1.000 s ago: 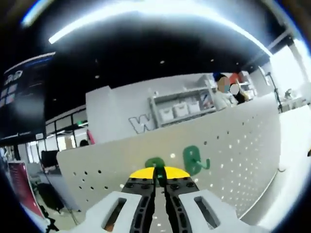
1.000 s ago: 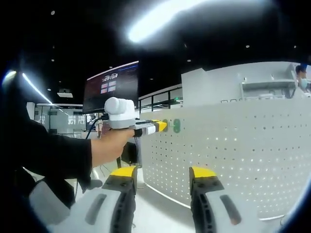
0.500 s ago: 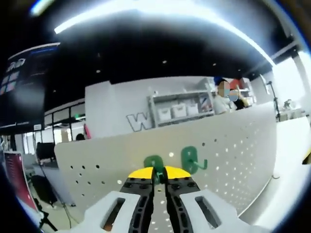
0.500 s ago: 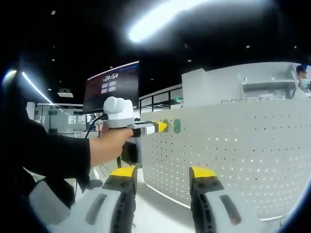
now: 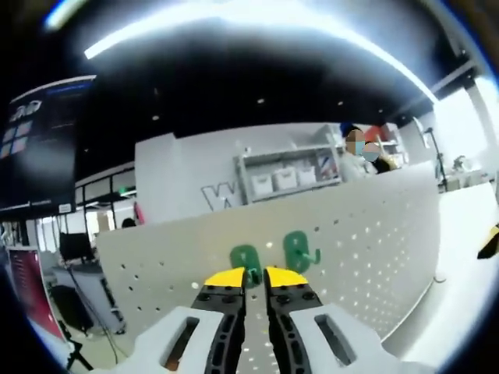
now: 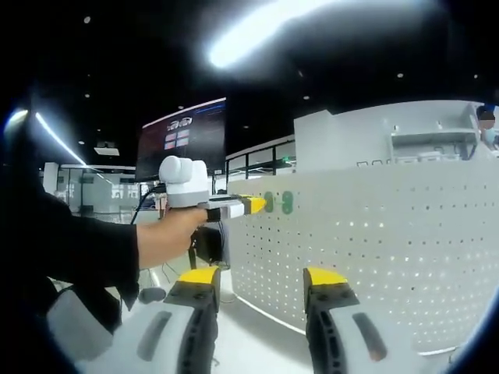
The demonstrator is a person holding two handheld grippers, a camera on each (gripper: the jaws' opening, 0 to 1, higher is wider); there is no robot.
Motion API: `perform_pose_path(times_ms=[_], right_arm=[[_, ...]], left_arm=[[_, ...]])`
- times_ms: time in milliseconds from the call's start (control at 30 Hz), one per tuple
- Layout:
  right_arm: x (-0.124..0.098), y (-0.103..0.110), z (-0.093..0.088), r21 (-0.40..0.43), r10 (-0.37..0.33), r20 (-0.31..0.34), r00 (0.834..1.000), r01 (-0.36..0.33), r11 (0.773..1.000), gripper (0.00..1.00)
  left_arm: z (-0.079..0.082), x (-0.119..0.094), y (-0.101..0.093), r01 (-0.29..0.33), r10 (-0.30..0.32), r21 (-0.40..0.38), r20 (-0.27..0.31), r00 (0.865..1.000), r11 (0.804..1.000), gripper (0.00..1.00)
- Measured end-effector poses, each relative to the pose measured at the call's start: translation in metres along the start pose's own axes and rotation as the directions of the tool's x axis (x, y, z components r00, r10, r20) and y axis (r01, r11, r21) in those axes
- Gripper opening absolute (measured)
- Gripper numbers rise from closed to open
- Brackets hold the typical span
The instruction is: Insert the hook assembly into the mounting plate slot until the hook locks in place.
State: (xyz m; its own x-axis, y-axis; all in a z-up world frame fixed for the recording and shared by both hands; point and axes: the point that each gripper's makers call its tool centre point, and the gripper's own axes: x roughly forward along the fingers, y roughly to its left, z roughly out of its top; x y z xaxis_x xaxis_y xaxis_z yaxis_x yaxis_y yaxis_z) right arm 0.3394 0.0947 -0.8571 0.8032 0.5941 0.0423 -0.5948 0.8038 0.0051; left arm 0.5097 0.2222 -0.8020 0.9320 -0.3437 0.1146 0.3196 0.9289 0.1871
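- Two green hooks sit on the white pegboard, side by side near its upper edge: left hook and right hook.
- Left gripper is just in front of the left hook. Its yellow-tipped jaws stand slightly parted with a narrow gap, nothing pinched between them.
- The left hook's green plate looks flat against the pegboard, just beyond the jaw tips. Whether they touch I cannot tell.
- The right hook shows its curved prong sticking out toward the right; it looks seated in the board.
- In the right gripper view the same pair reads as two small green spots, left hook and right hook, on the pegboard. The left gripper has its tips at or just short of them, held by the person's hand.
- Right gripper hangs well back from the board, jaws spread wide, empty.
- Judgement: insertion looks done or nearly so. The hook seems to stay on the board without being pinched.
- Not confirmed: the lock. The frames are too small and soft to show a tab or slot engagement.
- Left to do, as I read it: check that the hook is latched, press again if loose, then back the left gripper off with both hooks in view.
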Motion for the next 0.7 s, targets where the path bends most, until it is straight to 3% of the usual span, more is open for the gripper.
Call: perform_pose_path(times_ms=[700], right_arm=[[0.002,0.001,-0.006,-0.015,-0.001,-0.022,1.000,0.001,1.000,0.40]], left_arm=[[0.014,-0.045,-0.017,0.059,-0.059,-0.016,0.031,0.998,0.998,0.16]])
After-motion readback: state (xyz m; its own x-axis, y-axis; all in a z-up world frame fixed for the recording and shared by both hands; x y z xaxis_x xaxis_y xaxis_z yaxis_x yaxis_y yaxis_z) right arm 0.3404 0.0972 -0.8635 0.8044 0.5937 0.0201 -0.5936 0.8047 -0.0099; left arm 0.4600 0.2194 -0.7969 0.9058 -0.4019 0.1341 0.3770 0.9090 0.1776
